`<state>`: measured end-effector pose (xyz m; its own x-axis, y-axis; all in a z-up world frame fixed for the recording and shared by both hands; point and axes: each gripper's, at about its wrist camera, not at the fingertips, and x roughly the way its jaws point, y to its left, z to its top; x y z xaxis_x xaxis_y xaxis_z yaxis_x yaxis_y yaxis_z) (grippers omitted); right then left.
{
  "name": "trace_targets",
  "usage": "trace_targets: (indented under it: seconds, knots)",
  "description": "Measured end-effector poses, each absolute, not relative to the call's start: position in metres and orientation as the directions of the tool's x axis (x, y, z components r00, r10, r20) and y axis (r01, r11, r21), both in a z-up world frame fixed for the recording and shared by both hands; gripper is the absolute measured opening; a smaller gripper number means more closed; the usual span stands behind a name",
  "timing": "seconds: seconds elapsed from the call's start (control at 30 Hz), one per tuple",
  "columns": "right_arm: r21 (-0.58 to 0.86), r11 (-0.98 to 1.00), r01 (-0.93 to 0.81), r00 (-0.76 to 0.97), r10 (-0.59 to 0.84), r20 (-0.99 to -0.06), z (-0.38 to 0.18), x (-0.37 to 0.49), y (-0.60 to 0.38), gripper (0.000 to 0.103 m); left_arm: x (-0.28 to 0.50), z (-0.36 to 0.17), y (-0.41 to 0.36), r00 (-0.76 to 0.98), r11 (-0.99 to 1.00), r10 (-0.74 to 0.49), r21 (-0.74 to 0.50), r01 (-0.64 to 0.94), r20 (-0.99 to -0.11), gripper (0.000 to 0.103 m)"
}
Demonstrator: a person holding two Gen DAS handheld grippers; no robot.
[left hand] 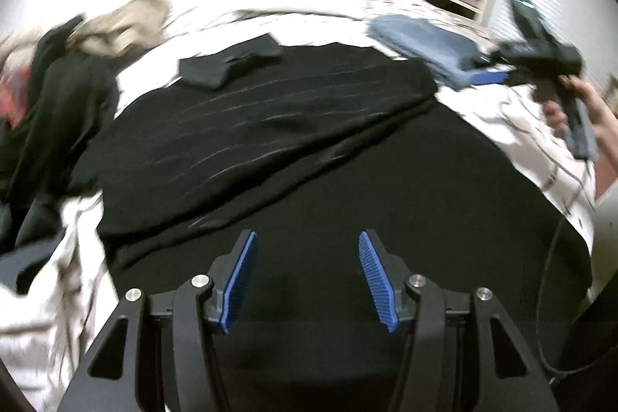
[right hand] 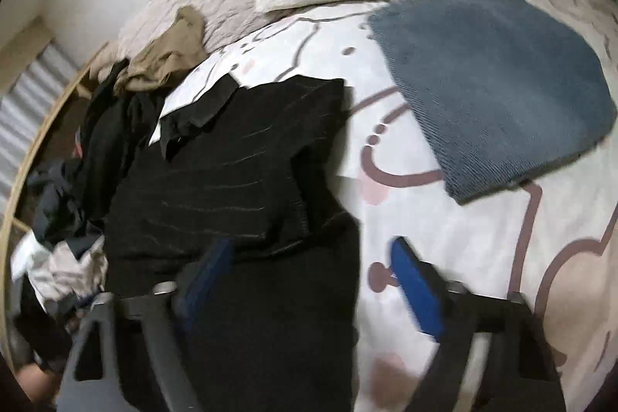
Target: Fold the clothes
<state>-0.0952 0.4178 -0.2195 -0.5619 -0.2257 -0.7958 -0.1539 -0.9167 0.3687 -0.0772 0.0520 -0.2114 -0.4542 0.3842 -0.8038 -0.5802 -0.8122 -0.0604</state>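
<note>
The black knit garment with faint pale stripes (left hand: 270, 126) lies spread over the patterned white bedsheet (right hand: 444, 238), filling the centre and bottom of the left wrist view, one layer already turned diagonally across the rest. The left tongs (left hand: 307, 277) stand about half open over the dark cloth near the bottom edge, with nothing between the blue pads. The right tongs (right hand: 309, 280) are also parted and empty, straddling the garment's right edge at the bottom of the right wrist view.

With neither pair gripping, the folded layer could slip or spring back, since knit cloth drags easily. A careless pinch may catch both layers at once and undo the fold. The crumpled dark clothes pile (right hand: 96, 149) at the left touches the garment and might snag. The folded blue-grey knit piece (right hand: 494, 91), upper right, lies well apart.
</note>
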Motion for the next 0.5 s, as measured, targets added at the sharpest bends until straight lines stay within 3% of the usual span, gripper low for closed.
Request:
trace_targets:
  seconds: [0.07, 0.23, 0.37, 0.5]
  knots:
    - [0.320, -0.944, -0.083, -0.573, -0.218, -0.790, -0.210, -0.095, 0.393, 0.057, -0.090, -0.215, 0.022, -0.474, -0.859, 0.334, -0.056, -0.509, -0.815, 0.054]
    - [0.124, -0.967, 0.222, -0.606, -0.236, -0.760, -0.182, -0.079, 0.291, 0.057, -0.112, -0.230, -0.051, -0.442, -0.935, 0.258, -0.106, -0.340, -0.859, 0.054]
    - [0.058, -0.904, 0.423, -0.560, -0.311, -0.768, -0.176, -0.065, 0.215, 0.057, -0.103, -0.240, -0.092, -0.326, -0.918, 0.343, -0.242, -0.314, -0.881, 0.054]
    - [0.034, -0.854, 0.518, -0.512, -0.342, -0.788, -0.178, -0.063, 0.176, 0.057, -0.069, -0.251, -0.105, -0.135, -0.840, 0.465, -0.389, -0.378, -0.875, 0.054]
